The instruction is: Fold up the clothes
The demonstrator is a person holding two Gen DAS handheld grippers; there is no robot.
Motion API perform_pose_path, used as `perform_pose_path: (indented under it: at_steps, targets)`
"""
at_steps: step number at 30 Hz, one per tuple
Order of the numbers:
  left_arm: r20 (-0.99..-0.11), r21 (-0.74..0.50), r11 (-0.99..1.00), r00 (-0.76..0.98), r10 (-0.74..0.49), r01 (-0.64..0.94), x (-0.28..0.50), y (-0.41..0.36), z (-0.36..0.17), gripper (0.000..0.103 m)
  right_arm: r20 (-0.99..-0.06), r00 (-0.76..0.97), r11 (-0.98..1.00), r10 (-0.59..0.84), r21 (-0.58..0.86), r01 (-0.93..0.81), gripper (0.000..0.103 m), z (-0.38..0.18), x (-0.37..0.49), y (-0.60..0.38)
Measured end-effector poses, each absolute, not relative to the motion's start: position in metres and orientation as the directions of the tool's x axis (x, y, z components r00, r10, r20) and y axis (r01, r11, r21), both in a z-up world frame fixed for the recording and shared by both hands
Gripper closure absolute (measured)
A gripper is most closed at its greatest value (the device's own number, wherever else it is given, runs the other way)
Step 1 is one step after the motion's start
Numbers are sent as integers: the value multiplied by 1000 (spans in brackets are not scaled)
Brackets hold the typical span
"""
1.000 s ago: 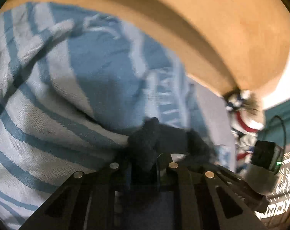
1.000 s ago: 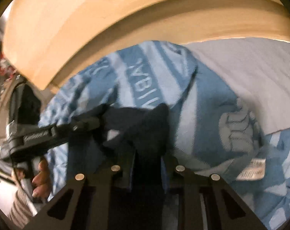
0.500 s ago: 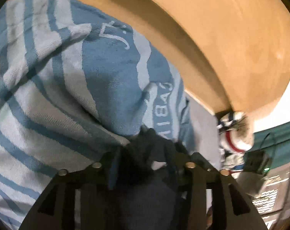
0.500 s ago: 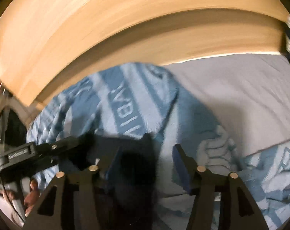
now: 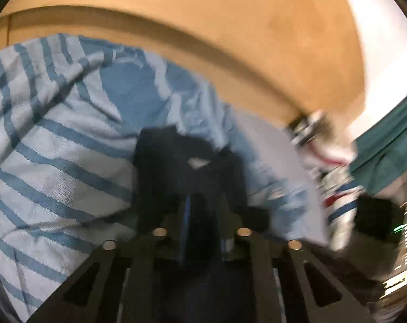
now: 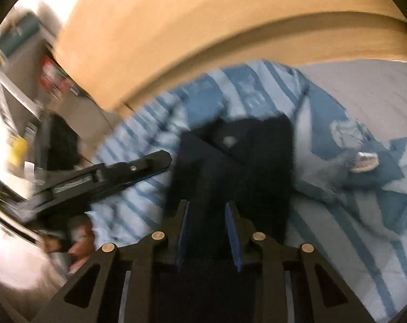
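A dark navy garment (image 5: 187,167) lies partly folded on a blue-and-white striped towel (image 5: 55,148). In the left wrist view my left gripper (image 5: 206,210) has the garment's near edge filling the narrow gap between its closing jaws. The right wrist view shows the same garment (image 6: 238,161) as a dark rectangle with a small white tag. My right gripper (image 6: 207,210) is closing too, with dark cloth between its blue pads (image 6: 231,223). The left gripper (image 6: 165,160) reaches in from the left there, a hand (image 6: 79,242) behind it.
The towel (image 6: 338,228) covers a grey bed sheet (image 6: 378,88). A tan wooden headboard (image 5: 203,27) curves across the back. Blurred white, red and blue clothes (image 5: 338,188) and a teal cloth (image 5: 386,148) lie off the bed's right side.
Both grippers opened wide half a second ago and have narrowed again around the dark garment's near edge. Both views have pulled back and up, and more of the garment shows.
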State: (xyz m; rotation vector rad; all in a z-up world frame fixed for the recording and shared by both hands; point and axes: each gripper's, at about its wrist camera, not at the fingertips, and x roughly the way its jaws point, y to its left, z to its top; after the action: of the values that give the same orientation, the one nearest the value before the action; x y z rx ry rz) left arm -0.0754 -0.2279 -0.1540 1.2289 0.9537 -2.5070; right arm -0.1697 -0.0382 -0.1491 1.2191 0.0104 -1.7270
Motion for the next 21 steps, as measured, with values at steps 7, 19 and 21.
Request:
perform_pose_path:
  at_steps: [7,19,21]
  targets:
    - [-826,-411,-750,-559,66,519,-96,-225,-179,95,-778,-55,-675,-625,504,539,85,-186,-205,-26]
    - [-824,-361,-879,-547,144,311,-102,-157,-148,95,-768,-48,-648,-638,502,573,77,-164,-174,1]
    - [-851,-346,-872,-507,136,347,-114,-155,-164,95,-779,-25,-646,-626,500,577,68,-174,-171,-6]
